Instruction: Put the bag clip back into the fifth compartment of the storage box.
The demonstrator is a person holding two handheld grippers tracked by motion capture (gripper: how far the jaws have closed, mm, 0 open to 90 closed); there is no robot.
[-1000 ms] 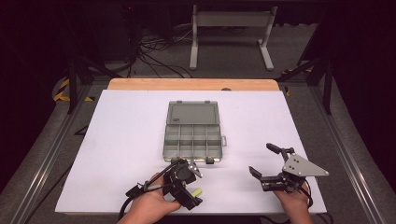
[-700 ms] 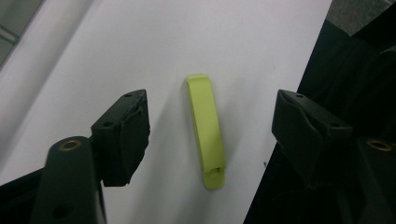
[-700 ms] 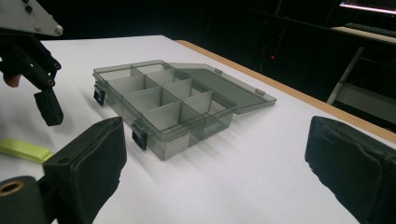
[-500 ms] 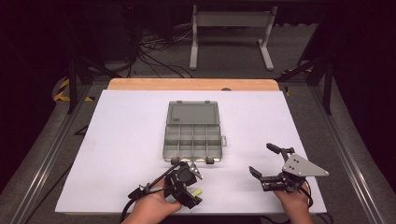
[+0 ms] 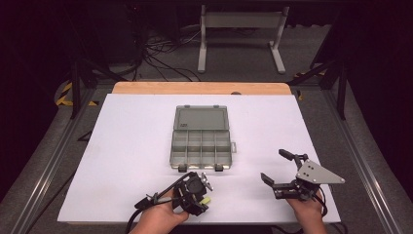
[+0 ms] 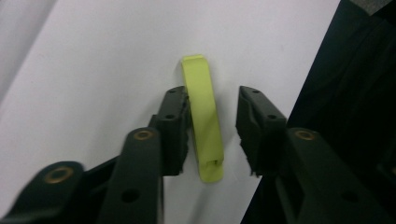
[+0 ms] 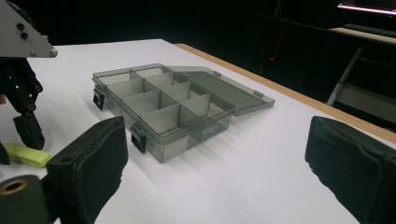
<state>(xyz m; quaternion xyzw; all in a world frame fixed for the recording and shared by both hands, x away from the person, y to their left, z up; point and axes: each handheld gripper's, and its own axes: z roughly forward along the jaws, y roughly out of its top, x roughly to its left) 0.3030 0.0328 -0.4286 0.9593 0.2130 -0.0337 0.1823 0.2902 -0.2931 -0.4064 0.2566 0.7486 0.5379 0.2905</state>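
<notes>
Left tongs (image 6: 212, 130) lowered since earlier, part-open astride yellow strip (image 6: 204, 119) on bench (image 5: 122, 146): pickup imminent. Right tongs (image 5: 277, 168) wide, empty.

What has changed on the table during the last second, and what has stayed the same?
The left gripper shifted slightly toward the person's edge of the table; its open jaws now straddle the yellow-green strip without clamping it. The right gripper stayed open in place, and the open compartment box did not move.
</notes>
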